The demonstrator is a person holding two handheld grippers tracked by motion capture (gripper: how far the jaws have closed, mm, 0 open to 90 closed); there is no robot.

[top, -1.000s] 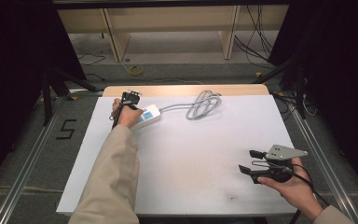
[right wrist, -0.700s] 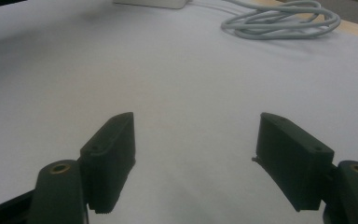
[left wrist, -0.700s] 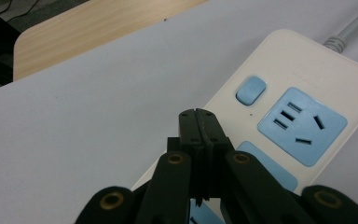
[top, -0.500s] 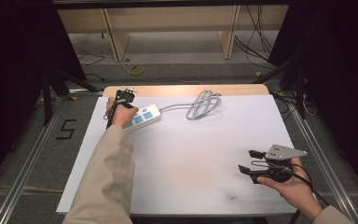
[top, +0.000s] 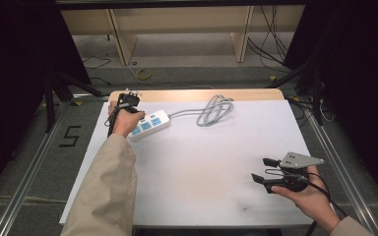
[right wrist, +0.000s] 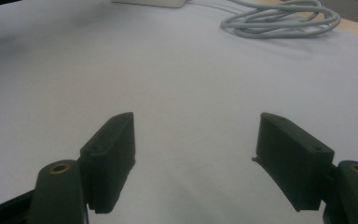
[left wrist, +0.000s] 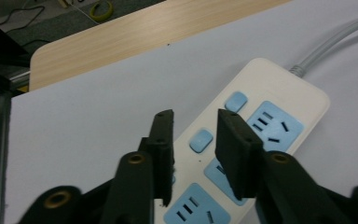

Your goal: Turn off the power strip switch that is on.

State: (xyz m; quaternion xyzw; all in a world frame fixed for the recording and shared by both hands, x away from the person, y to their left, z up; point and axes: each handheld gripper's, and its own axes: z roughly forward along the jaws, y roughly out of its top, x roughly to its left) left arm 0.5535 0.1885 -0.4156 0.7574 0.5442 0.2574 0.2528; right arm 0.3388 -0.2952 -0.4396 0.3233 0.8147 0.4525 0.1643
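Observation:
A white power strip (top: pixel 152 123) with blue sockets lies at the far left of the white table (top: pixel 202 162). Its grey cable (top: pixel 215 109) is coiled behind the table's middle. My left gripper (top: pixel 130 110) hovers over the strip's left end. In the left gripper view its jaws (left wrist: pixel 193 119) stand partly apart above the strip (left wrist: pixel 270 107), just having been opening, with nothing between them. My right gripper (top: pixel 265 169) rests open near the front right, empty, aimed across the bare table (right wrist: pixel 191 70) toward the cable (right wrist: pixel 279 18).
A bare wooden band (top: pixel 202 94) runs along the table's far edge. Metal rails flank the table, with a "5" mark (top: pixel 70 136) on the floor at left. Wooden shelving and loose cables stand behind.
My left hand has risen slightly and drifted toward the far left over the strip's end. The right hand has stayed where it was.

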